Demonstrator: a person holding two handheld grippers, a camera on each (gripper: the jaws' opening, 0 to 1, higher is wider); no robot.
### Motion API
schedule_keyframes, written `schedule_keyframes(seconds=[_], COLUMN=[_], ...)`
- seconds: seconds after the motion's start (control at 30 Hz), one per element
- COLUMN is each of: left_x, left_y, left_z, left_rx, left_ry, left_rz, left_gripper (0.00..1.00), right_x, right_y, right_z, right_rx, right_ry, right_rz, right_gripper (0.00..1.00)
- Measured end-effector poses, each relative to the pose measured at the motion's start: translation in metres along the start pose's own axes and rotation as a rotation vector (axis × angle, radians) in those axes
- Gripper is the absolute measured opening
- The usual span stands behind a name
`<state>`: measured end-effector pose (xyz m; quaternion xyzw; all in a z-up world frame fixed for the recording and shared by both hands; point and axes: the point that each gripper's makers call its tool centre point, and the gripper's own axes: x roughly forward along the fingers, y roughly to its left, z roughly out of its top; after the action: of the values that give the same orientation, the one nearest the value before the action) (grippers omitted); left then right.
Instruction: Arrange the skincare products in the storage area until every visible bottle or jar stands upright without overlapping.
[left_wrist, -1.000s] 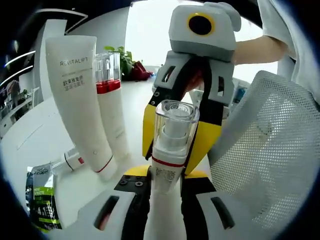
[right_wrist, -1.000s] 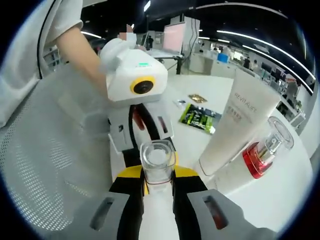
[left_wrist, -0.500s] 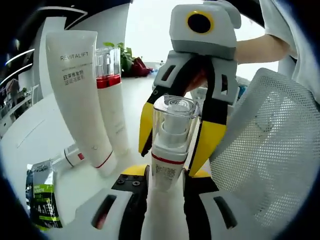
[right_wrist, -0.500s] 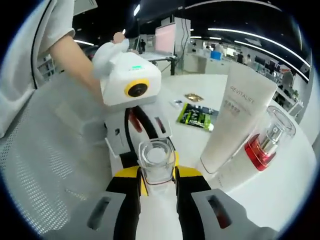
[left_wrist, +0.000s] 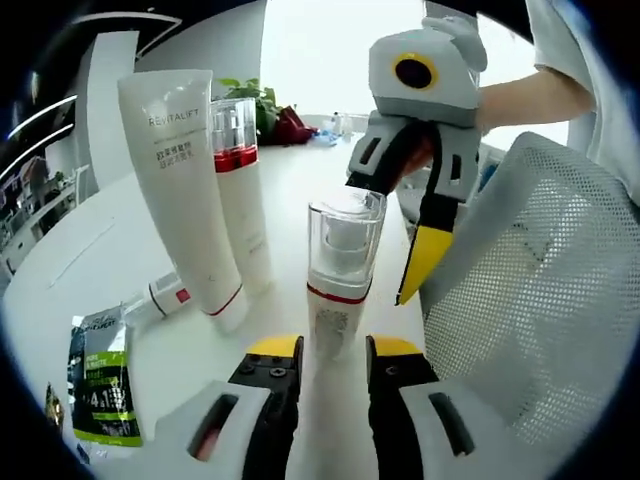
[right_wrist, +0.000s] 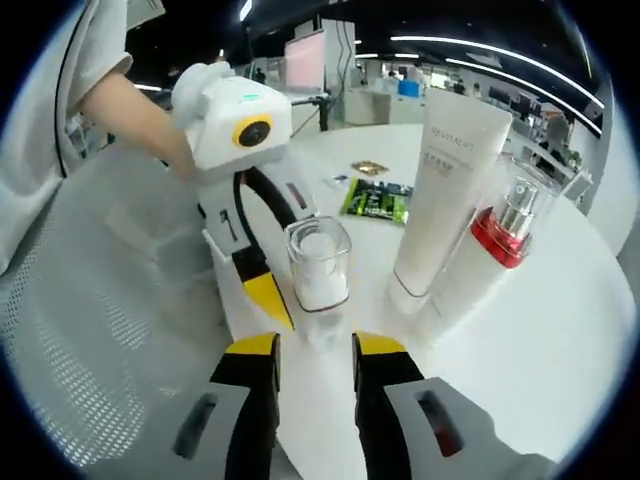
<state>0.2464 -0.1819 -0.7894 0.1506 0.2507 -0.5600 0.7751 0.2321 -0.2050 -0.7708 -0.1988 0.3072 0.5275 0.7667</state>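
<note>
Between open jaws stands a clear-capped, red-banded white bottle (left_wrist: 338, 285).

pump bottle (left_wrist: 338, 275) ahead, mesh basket (left_wrist: 530, 300) beside

White table (left_wrist: 90, 270) bears upright bottle (left_wrist: 340, 270), tube (left_wrist: 190, 190), green sachet (left_wrist: 100, 385)

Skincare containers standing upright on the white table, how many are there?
3: the clear-capped pump bottle nearest the grippers, the white Revitalift tube standing on its cap, and the red-collared bottle just behind the tube. More may be hidden.
</note>
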Motion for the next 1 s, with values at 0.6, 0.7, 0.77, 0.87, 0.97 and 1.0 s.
schedule_keyframes(seconds=[0.6,0.7,0.77,0.87,0.97,1.0], left_x=[0.013,0.017,0.021,0.027,0.031,0.032], left_y=[0.008,0.010,0.011,0.014,0.018,0.019], left_z=[0.007,0.009,0.011,0.013,0.015,0.016], left_rx=[0.015,0.015,0.018,0.024,0.025,0.027], left_ry=[-0.020,-0.025,-0.025,-0.025,-0.034,-0.035], left_rz=[0.041,0.037,0.029,0.023,0.014,0.012], left_gripper=[0.24,0.24,0.24,0.23,0.23,0.23], right_x=[-0.037,-0.038,-0.039,-0.042,-0.045,-0.046], right_y=[-0.009,-0.010,-0.011,-0.012,-0.015,-0.015], right_z=[-0.013,-0.013,-0.014,-0.016,-0.016,-0.016], right_rx=[0.140,0.146,0.148,0.156,0.173,0.174], right_ry=[-0.041,-0.045,-0.044,-0.048,-0.061,-0.061], right_rz=[-0.115,-0.123,-0.126,-0.136,-0.150,-0.153], right_gripper=[0.26,0.26,0.26,0.25,0.25,0.25])
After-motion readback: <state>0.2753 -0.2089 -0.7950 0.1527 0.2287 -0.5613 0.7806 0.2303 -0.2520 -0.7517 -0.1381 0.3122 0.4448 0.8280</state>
